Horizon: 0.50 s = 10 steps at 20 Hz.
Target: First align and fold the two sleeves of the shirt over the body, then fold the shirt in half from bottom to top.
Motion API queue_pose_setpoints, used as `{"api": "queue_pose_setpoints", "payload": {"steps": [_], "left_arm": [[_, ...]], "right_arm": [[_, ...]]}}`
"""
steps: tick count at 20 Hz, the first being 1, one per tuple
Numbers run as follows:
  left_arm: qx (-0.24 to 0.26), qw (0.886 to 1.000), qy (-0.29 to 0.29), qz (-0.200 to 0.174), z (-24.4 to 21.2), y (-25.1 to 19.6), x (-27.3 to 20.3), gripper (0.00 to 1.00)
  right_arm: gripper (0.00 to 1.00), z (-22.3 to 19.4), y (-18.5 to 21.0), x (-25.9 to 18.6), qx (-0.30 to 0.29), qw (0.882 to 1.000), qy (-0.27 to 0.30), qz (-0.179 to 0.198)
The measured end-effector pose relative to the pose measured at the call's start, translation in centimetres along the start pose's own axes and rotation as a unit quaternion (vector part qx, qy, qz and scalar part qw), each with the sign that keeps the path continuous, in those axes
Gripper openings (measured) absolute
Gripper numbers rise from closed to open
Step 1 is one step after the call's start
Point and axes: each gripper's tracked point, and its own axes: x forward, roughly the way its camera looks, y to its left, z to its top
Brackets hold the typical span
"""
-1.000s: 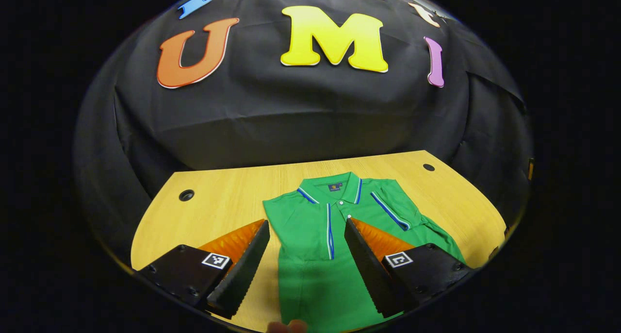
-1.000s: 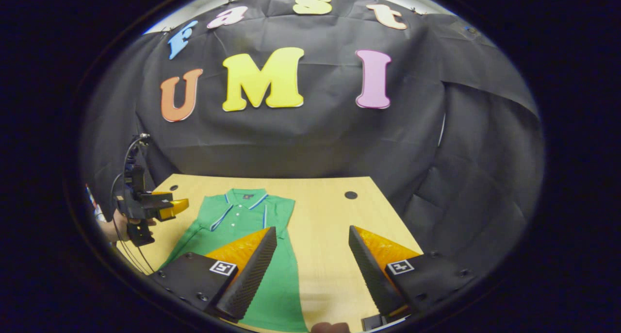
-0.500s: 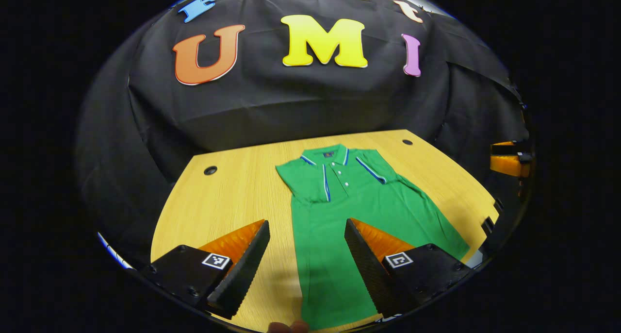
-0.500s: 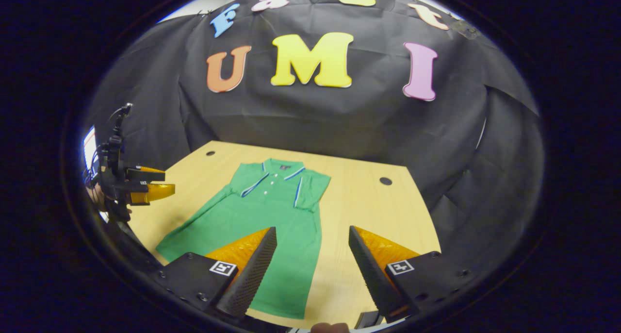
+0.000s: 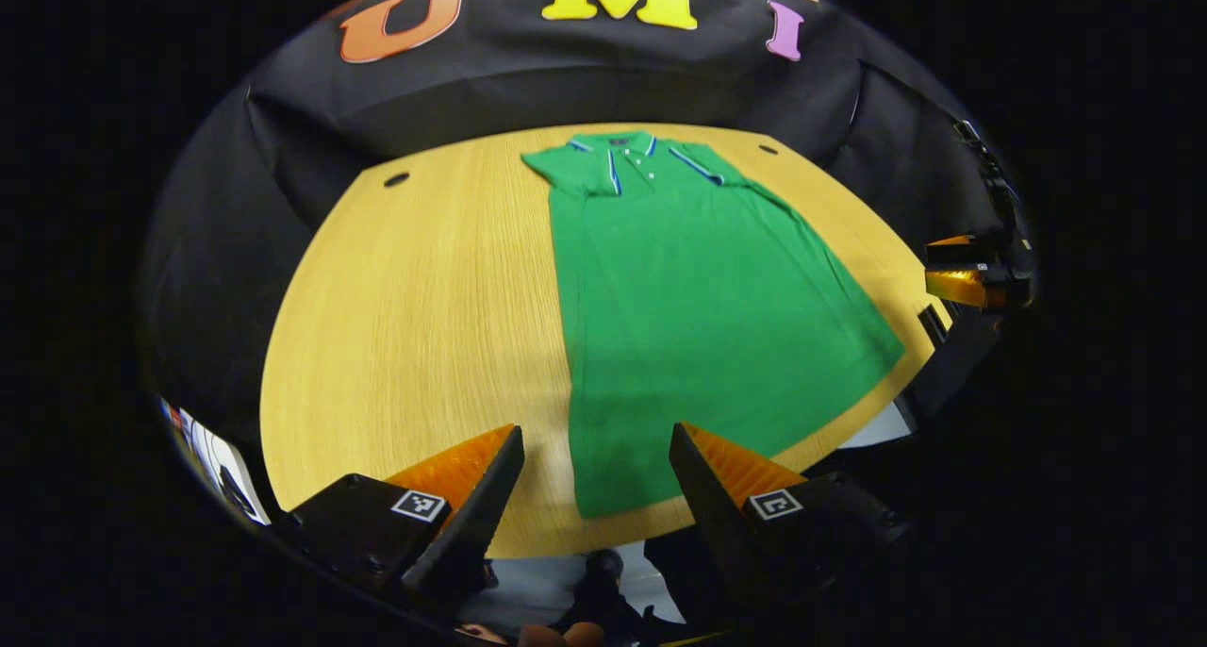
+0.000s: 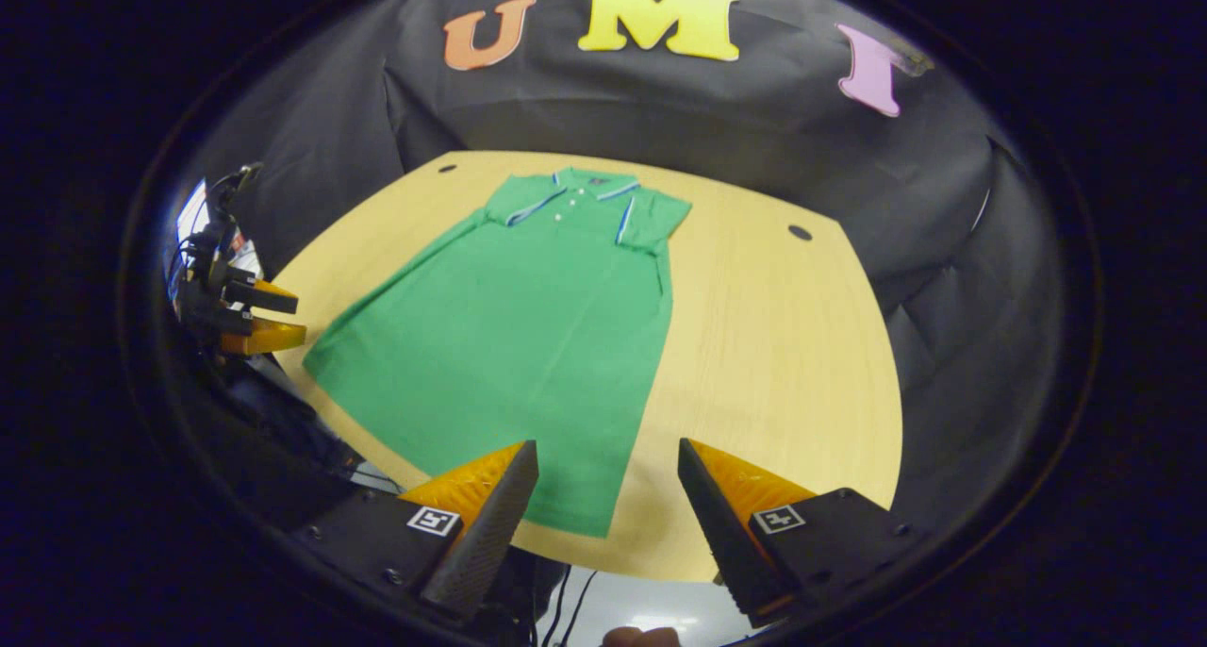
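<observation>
The green polo shirt (image 5: 698, 279) lies flat on the wooden counter (image 5: 424, 289), collar at the far edge, hem at the near edge. Both sleeves look already folded over the body, leaving a long panel. The left hand-held gripper (image 5: 594, 482) hovers with fingers apart and empty over the hem's left corner; the right hand-held gripper (image 6: 608, 496) hovers likewise, apart and empty, over the hem's right corner. This soft, light knit will sag and crease, so each hem corner probably wants pinching through all layers before lifting toward the collar.
</observation>
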Motion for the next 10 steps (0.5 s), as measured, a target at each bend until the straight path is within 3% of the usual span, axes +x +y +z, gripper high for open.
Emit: {"api": "queue_pose_setpoints", "payload": {"steps": [5,10], "left_arm": [[-0.014,0.999,0.034,0.005,-1.9,0.3,1.3,1.0],[-0.01,0.999,0.045,0.0,-2.9,-0.2,2.3,1.0]], "right_arm": [[0.96,-4.1,1.0,1.9,-0.01,0.998,0.054,0.016],[0.95,-5.0,1.4,3.7,-0.011,0.997,0.075,0.023]]}}
